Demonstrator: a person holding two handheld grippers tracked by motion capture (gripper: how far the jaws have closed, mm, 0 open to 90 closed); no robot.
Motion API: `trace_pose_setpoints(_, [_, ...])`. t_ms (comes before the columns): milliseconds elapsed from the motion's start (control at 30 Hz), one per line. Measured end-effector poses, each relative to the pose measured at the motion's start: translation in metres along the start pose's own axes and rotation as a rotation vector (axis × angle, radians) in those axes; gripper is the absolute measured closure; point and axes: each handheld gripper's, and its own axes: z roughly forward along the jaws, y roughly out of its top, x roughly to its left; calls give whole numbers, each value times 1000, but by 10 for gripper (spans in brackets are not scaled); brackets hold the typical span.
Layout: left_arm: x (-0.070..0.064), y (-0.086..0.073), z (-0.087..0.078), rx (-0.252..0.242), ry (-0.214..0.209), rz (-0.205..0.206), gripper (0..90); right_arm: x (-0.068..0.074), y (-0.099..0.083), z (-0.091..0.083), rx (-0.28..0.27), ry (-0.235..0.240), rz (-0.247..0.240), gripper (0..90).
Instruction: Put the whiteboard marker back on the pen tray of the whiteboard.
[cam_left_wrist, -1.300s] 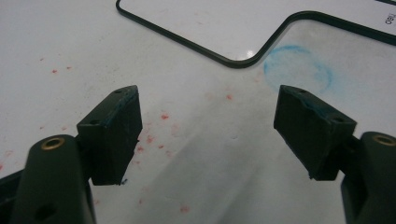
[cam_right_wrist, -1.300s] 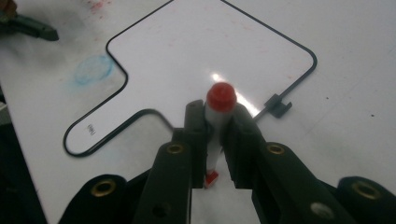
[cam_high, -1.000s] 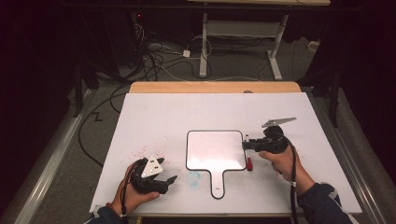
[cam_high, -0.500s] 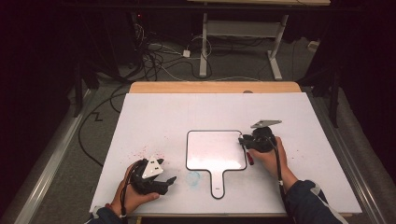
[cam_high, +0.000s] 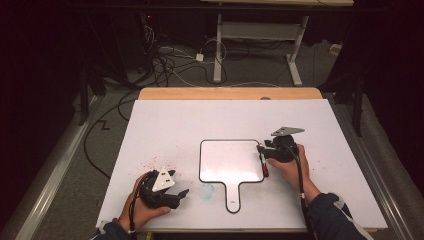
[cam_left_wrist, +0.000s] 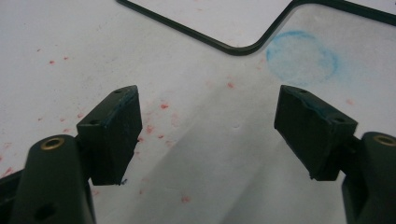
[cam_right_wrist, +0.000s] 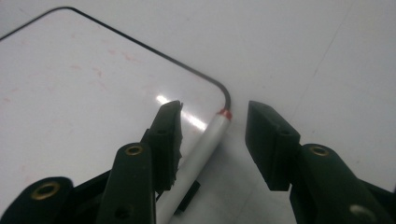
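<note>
The right claw (cam_right_wrist: 212, 140) stands spread, with a pen (cam_right_wrist: 198, 156) lying between its jaws; the pen's white barrel runs close along the left jaw, while a clear gap separates it from the right jaw, so nothing is pinched. The pen's red-ringed tip points away from the claw and rests at the rounded corner of a board (cam_right_wrist: 84, 88), whose black rim curves just ahead of the jaws. In the high view this claw (cam_high: 261, 148) sits at the board's (cam_high: 230, 160) right edge, the pen (cam_high: 263, 165) lying along that edge just below it, and the hand (cam_high: 290, 165) holding it rests on the white counter (cam_high: 165, 125). The left claw (cam_left_wrist: 205, 135) is also spread wide and holds nothing; bare counter (cam_left_wrist: 210, 186) dotted with red specks lies between its jaws. Ahead of it and to the right is a round blue smudge (cam_left_wrist: 302, 56), and beyond that the board's rim (cam_left_wrist: 233, 49) bends toward the handle. From above, the left claw (cam_high: 182, 192) rests near the counter's front edge, well apart from the right one, with the smudge (cam_high: 206, 190) just beside its tips and the board's handle (cam_high: 232, 197) past that.
</note>
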Motion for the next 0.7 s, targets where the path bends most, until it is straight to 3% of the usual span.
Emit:
trace_pose_setpoints(333, [0,2,1,-4,5,-2,225,8,8,-51,-183,-23,-164,453])
trace_pose_setpoints(700, [2,3,3,4,21,-6,226,8,-7,-100,-279,-59,-246,361])
